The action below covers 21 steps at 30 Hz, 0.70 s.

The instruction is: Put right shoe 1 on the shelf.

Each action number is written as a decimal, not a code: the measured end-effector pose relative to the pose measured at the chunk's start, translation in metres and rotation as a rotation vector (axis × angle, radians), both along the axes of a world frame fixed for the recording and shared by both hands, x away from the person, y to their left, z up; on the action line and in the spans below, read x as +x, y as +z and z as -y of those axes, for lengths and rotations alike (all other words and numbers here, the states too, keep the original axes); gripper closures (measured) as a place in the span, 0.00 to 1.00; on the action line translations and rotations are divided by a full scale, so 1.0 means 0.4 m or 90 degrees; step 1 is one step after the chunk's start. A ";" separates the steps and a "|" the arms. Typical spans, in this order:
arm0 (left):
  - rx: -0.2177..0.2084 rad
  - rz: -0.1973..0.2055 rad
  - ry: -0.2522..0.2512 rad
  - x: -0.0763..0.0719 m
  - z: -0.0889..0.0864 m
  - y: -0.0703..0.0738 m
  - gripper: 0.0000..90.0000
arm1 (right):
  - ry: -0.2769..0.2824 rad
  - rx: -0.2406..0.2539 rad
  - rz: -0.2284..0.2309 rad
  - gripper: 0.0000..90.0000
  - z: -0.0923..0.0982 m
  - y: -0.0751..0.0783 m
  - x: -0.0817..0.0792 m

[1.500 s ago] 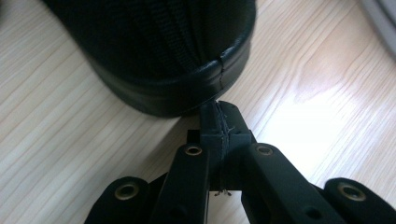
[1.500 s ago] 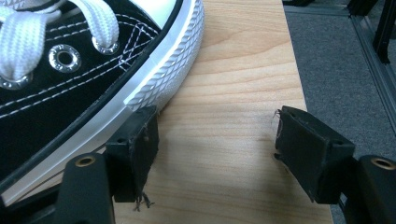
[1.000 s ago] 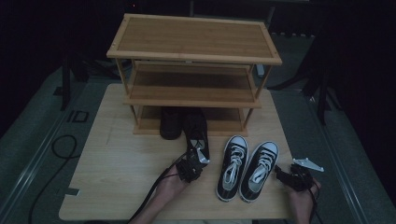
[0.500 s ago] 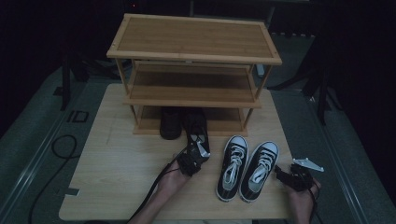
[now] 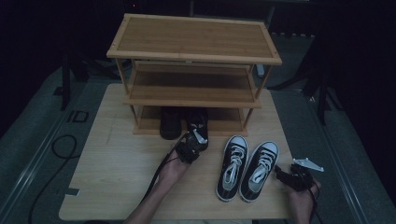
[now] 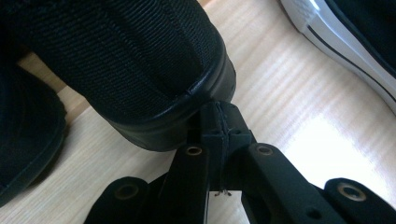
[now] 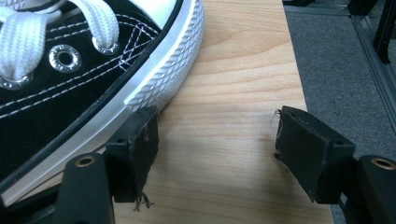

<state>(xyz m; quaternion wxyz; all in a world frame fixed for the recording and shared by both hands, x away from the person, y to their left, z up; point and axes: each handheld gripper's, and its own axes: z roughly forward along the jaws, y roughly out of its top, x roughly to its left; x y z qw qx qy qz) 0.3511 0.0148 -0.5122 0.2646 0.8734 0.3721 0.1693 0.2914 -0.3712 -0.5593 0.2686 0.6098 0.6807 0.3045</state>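
The left gripper [image 6: 219,122], jaws together, touches the heel of a black shoe [image 6: 140,70] at the rack's [image 5: 194,100] bottom shelf. The right gripper [image 7: 215,154], jaws apart, rests beside a sneaker [image 7: 79,70] on the tabletop [image 7: 233,70].

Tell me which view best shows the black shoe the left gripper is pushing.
The left gripper view: the black shoe's heel looms close, closed fingers at its sole. The high view shows it small, part-way under the rack's bottom shelf.

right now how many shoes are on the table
4: two black shoes at the rack's bottom shelf, two black-and-white sneakers side by side near the front edge.
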 end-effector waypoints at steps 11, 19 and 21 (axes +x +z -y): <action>-0.005 -0.003 0.008 0.025 0.016 -0.002 1.00 | 0.000 0.000 0.000 0.33 0.000 0.000 0.000; 0.009 0.001 -0.012 0.030 0.062 -0.006 1.00 | 0.001 0.000 0.000 0.33 0.000 0.000 0.000; 0.019 0.008 -0.019 0.028 0.078 -0.005 1.00 | 0.001 0.000 0.000 0.33 0.001 0.000 0.000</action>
